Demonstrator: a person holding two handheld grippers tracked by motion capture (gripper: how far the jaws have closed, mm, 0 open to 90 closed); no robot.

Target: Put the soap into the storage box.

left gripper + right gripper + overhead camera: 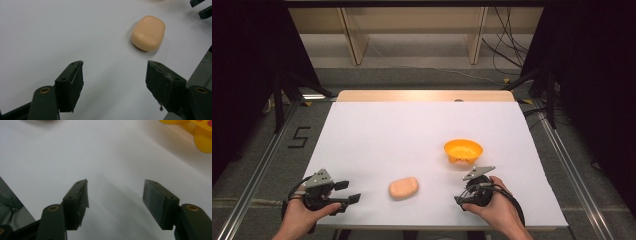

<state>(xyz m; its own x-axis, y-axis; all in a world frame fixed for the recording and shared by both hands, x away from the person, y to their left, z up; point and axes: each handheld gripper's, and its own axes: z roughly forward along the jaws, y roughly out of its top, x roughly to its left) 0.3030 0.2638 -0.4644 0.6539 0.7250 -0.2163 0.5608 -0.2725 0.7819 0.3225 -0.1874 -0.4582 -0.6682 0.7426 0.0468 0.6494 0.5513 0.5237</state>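
A peach-coloured, rounded soap-like block [403,188] lies on the white table [412,130] near the front edge, between my two grippers. The left gripper [348,191] is held to its left, pointing toward it, and stands open. In the left gripper view, the block [148,33] lies ahead and to the right of the open left gripper [115,72]. An orange bowl [463,150] stands right of centre. Just in front of it, the right gripper [463,192] is open over bare table. The bowl's yellow base [200,135] appears at the upper right of the right gripper view, beyond the open gripper [115,192].
The white sheet covers the table up to a wooden strip [422,95] at the far edge. Metal rails [257,170] run along both sides on the floor. The right gripper's jaw tips [197,8] appear in the left gripper view's top right corner.
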